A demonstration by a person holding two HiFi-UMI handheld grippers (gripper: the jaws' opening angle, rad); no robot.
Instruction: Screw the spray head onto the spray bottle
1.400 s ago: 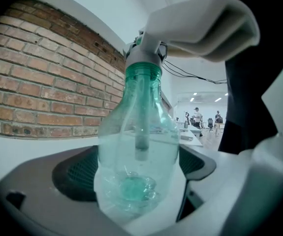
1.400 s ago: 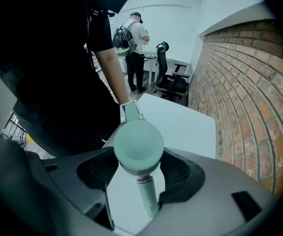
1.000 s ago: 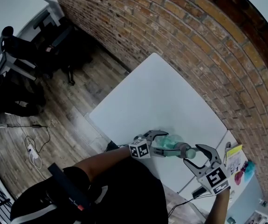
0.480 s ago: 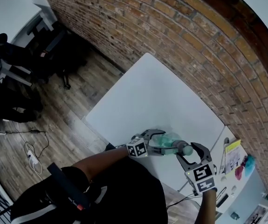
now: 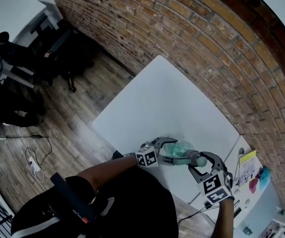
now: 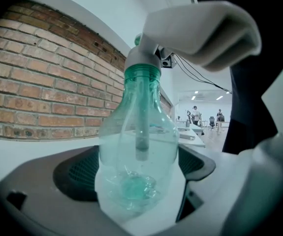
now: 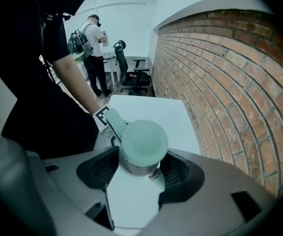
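A clear green spray bottle (image 5: 178, 149) is held sideways above the near edge of the white table (image 5: 172, 103). My left gripper (image 5: 168, 149) is shut on its body. In the left gripper view the bottle (image 6: 137, 151) fills the space between the jaws, with the dip tube inside it. The pale green spray head (image 6: 142, 63) sits on the bottle's neck. My right gripper (image 5: 201, 161) is shut on the spray head (image 5: 199, 158). In the right gripper view, both pads (image 7: 102, 168) press the grey collar below the rounded top of the spray head (image 7: 143, 141).
A brick wall (image 5: 206, 48) runs along the table's far side. Office chairs (image 5: 58, 48) stand on the wood floor at upper left, with cables (image 5: 35, 157) lying nearer. Coloured items (image 5: 251, 172) rest on a surface at right. A person with a backpack (image 7: 94, 48) stands far behind.
My right gripper has moved left, in toward the bottle, and closed around the spray head, and its marker cube has turned. The left gripper and bottle have barely shifted.
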